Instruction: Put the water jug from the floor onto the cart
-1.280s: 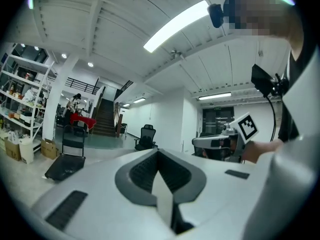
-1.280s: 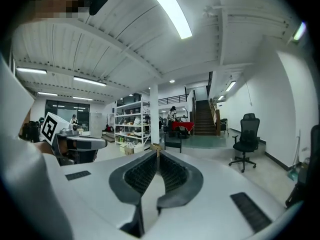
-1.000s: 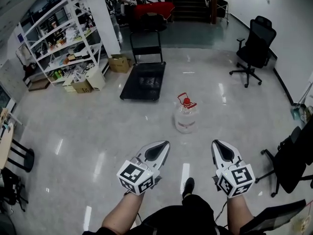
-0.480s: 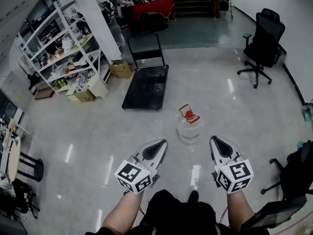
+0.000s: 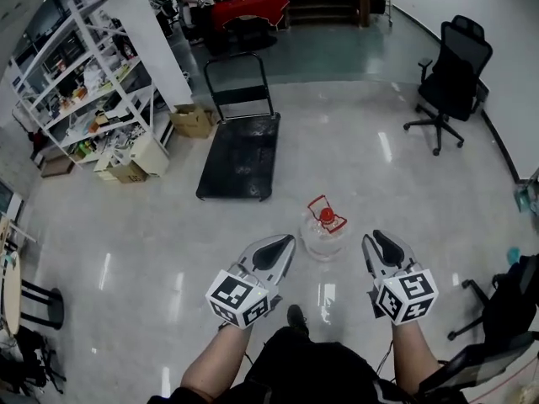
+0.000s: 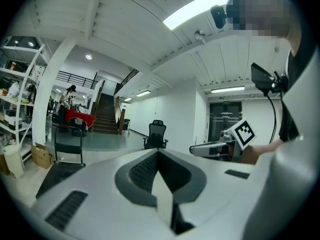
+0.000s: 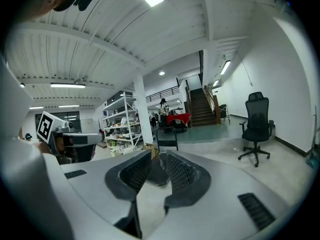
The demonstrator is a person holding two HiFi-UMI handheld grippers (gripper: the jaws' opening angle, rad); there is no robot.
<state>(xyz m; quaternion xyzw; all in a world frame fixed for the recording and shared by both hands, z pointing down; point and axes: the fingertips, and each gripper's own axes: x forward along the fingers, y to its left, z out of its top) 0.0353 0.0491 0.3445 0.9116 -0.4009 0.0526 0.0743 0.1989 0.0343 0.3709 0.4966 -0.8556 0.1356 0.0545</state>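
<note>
Bare glossy grey floor runs unbroken from the clear plastic water jug with red cap and handle to the near edge of the flat black platform cart, whose deck is open on three sides. Its upright black tube handle bars the far end. White metal shelving and brown cardboard boxes crowd its left; a black swivel office chair stands well off right.

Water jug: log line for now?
water jug: on floor, ungrasped | cart: empty | left hand-held gripper: shut | right hand-held gripper: just opening, empty
</note>
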